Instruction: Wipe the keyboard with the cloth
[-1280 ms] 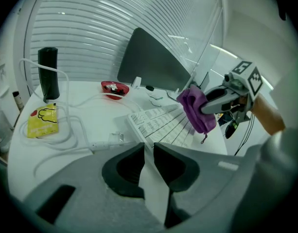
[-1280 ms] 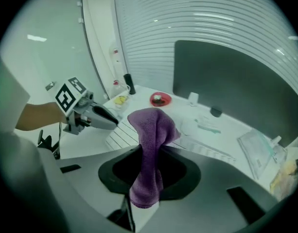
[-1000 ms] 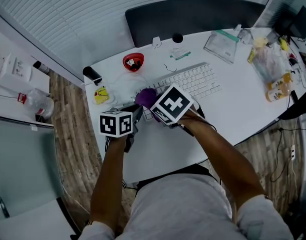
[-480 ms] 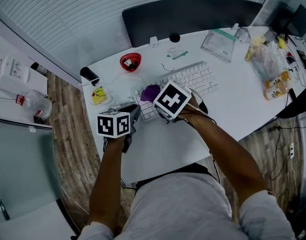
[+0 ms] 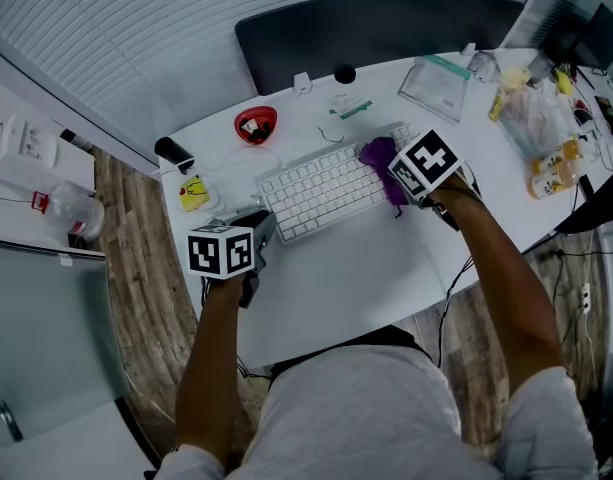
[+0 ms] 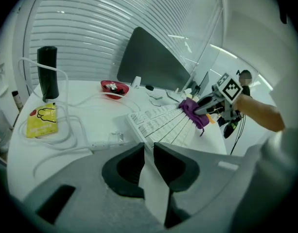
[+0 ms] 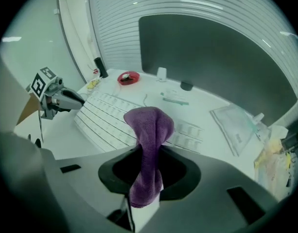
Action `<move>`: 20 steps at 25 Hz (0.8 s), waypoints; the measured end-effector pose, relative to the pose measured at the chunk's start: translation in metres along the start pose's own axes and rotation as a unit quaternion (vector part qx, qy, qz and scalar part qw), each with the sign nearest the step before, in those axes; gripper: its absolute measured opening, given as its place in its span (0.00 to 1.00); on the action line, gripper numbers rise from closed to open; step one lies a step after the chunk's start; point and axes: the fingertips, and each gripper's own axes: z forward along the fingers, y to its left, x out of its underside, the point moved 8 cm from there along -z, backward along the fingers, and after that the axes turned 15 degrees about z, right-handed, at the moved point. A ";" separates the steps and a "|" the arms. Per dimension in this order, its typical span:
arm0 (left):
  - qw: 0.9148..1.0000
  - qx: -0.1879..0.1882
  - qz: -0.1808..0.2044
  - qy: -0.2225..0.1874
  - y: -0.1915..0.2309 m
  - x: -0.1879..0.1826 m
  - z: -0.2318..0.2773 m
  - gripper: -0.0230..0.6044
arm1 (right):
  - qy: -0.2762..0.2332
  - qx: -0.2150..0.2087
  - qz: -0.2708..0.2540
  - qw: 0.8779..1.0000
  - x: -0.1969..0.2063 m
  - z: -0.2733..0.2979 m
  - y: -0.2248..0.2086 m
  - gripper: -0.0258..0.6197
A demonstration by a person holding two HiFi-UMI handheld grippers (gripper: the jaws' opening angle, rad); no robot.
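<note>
A white keyboard point(image 5: 321, 188) lies slantwise on the white table point(image 5: 356, 278). My right gripper point(image 5: 394, 175) is over the keyboard's right part, shut on a purple cloth point(image 5: 378, 156). In the right gripper view the cloth point(image 7: 149, 130) bulges up from between the jaws, over the keys point(image 7: 105, 118). My left gripper point(image 5: 261, 230) sits at the keyboard's near left corner. In the left gripper view its jaws point(image 6: 148, 149) stand nearly together, and the keyboard's point(image 6: 161, 125) corner edge runs into the narrow gap. Beyond it there are the cloth point(image 6: 190, 108) and the right gripper point(image 6: 207, 106).
A red bowl point(image 5: 256, 123), a black cylinder point(image 5: 173, 151), a yellow packet point(image 5: 194, 193) and a white cable point(image 6: 66, 130) lie left of the keyboard. A clear pouch point(image 5: 441, 86) and bags and bottles point(image 5: 546, 138) crowd the right end. A dark screen point(image 5: 376, 28) stands behind.
My right gripper has swept the purple cloth along the keyboard from its left end to its right part. The left gripper has stayed at the near left corner.
</note>
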 end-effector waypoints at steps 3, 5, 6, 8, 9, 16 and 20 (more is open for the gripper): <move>1.000 -0.003 0.000 0.001 0.000 -0.001 0.000 0.15 | 0.003 0.020 0.030 0.999 0.008 -0.007 -0.037 0.18; 1.000 -0.004 0.000 0.002 0.000 -0.001 0.001 0.15 | 0.005 0.032 0.046 0.998 0.013 -0.011 -0.057 0.18; 1.000 -0.005 0.000 0.002 0.000 -0.001 0.001 0.15 | 0.005 0.037 0.054 0.998 0.016 -0.013 -0.065 0.18; 1.000 -0.006 0.001 0.003 -0.001 -0.001 0.001 0.15 | 0.003 0.044 0.068 0.997 0.021 -0.016 -0.076 0.18; 1.000 -0.006 0.001 0.003 -0.001 -0.001 0.001 0.15 | 0.001 0.045 0.073 0.996 0.023 -0.018 -0.079 0.18; 1.000 -0.010 0.001 0.003 -0.001 -0.002 0.000 0.15 | -0.054 -0.022 0.064 0.996 0.017 -0.037 -0.012 0.18; 1.000 -0.011 0.001 0.001 -0.001 -0.001 0.000 0.15 | -0.079 -0.112 0.065 0.988 0.009 -0.031 0.064 0.18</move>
